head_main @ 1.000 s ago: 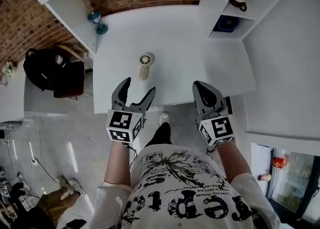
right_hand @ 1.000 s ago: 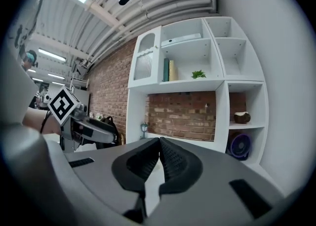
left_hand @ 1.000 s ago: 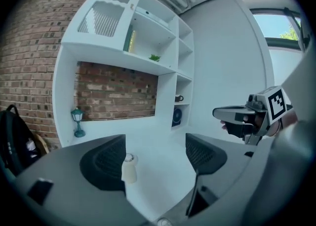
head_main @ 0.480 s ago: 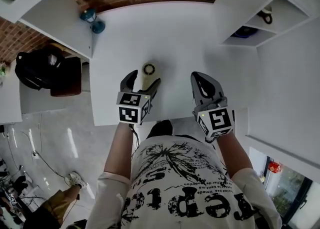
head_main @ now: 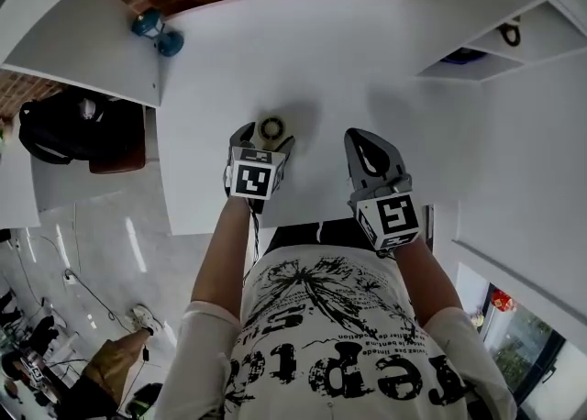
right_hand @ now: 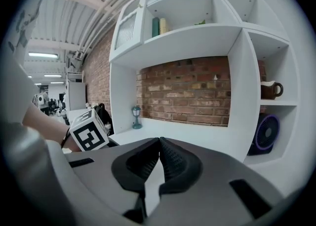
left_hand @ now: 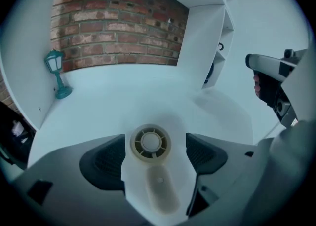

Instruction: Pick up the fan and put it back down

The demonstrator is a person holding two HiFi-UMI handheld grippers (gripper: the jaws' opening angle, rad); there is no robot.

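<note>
A small cream hand fan lies flat on the white table, its round head pointing away from me. My left gripper is open and straddles it, one jaw on each side. In the left gripper view the fan sits between the dark pads of the left gripper, with a little white table showing on both sides of its handle. My right gripper hovers to the right of the fan, shut with nothing in it; its tips meet in the right gripper view.
A teal lantern ornament stands at the table's far left corner. White shelving on the right holds a blue fan and a brown mug. A black bag rests on a chair to the left. A brick wall backs the table.
My left gripper has moved forward over the table until its jaws came down around the fan. The right gripper has shifted forward a little and stayed shut.
</note>
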